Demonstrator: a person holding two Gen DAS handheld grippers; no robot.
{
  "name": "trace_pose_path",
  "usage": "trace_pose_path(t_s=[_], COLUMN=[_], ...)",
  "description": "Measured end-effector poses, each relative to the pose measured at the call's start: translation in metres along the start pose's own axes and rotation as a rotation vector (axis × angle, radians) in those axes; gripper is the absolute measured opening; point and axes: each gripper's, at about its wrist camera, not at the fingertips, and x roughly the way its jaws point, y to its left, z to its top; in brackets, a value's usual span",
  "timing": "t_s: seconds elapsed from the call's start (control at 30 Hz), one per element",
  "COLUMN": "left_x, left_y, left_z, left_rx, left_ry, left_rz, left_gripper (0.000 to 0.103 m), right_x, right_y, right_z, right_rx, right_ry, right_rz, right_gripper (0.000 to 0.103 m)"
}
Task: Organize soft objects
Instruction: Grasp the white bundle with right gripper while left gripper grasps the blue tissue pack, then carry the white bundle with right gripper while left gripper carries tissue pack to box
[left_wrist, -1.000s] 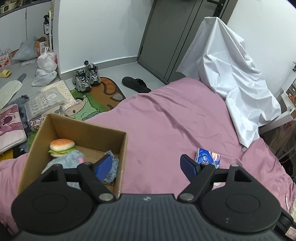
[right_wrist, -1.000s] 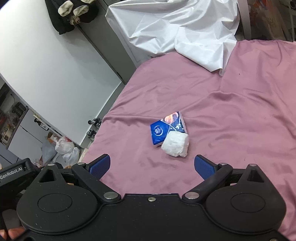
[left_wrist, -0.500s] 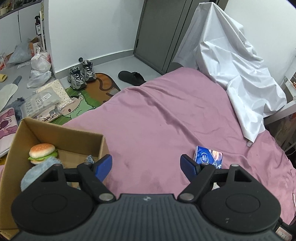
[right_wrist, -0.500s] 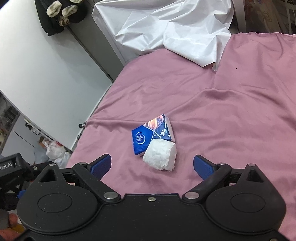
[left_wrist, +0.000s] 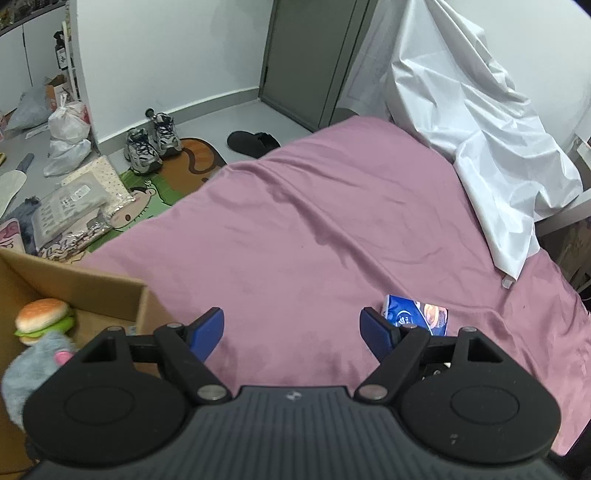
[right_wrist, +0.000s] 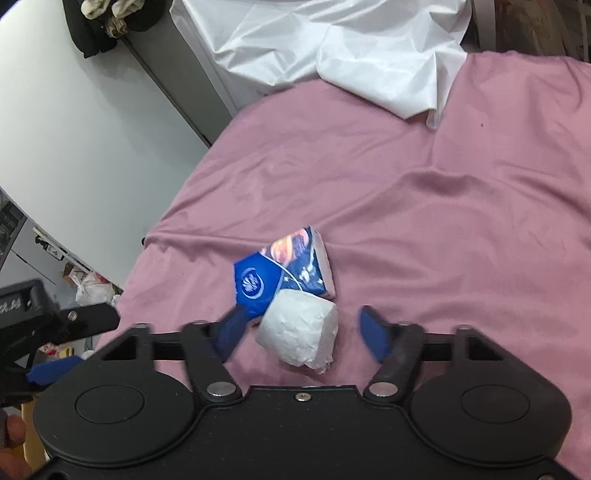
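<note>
On the mauve-pink bedsheet (right_wrist: 424, 221), a crumpled white roll of tissue paper (right_wrist: 299, 332) lies touching a blue printed pack of tissues (right_wrist: 284, 275). The right gripper (right_wrist: 301, 330) sits low over the roll, its blue-padded jaws closing with the roll between them but not yet pressed, so the step in hand looks like picking up the roll. The next move likely calls for finishing the squeeze gently, since the roll looks soft and already dented, then lifting clear of the pack. The left gripper (left_wrist: 291, 328) hovers wide and empty beside an open brown cardboard box (left_wrist: 110, 291) that holds a plush hamburger (left_wrist: 42, 314) and a grey fuzzy toy (left_wrist: 33, 365).
</note>
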Motion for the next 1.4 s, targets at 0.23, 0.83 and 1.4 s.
trace_pose_path(t_s=[0.23,0.83,1.4], left_x=[0.028,0.077,0.079], left_y=[-0.022,-0.086,-0.090], left_z=[-0.002,-0.006,-0.012], left_rx=[0.016,0.084,0.096], left_ry=[0.043,0.134,0.195], left_rz=[-0.025,-0.169,-0.148], left_gripper=[0.079,0.079,0.071], right_x=[-0.004,-0.009,-0.017], right_y=[-0.006,-0.052,-0.047], right_z=[-0.004,0.004,0.000], right_rx=[0.006,0.167,0.114], right_ry=[-0.046,-0.207,-0.210], right_rz=[-0.004,-0.185,-0.194], right_gripper=[0.044,0.042,0.041])
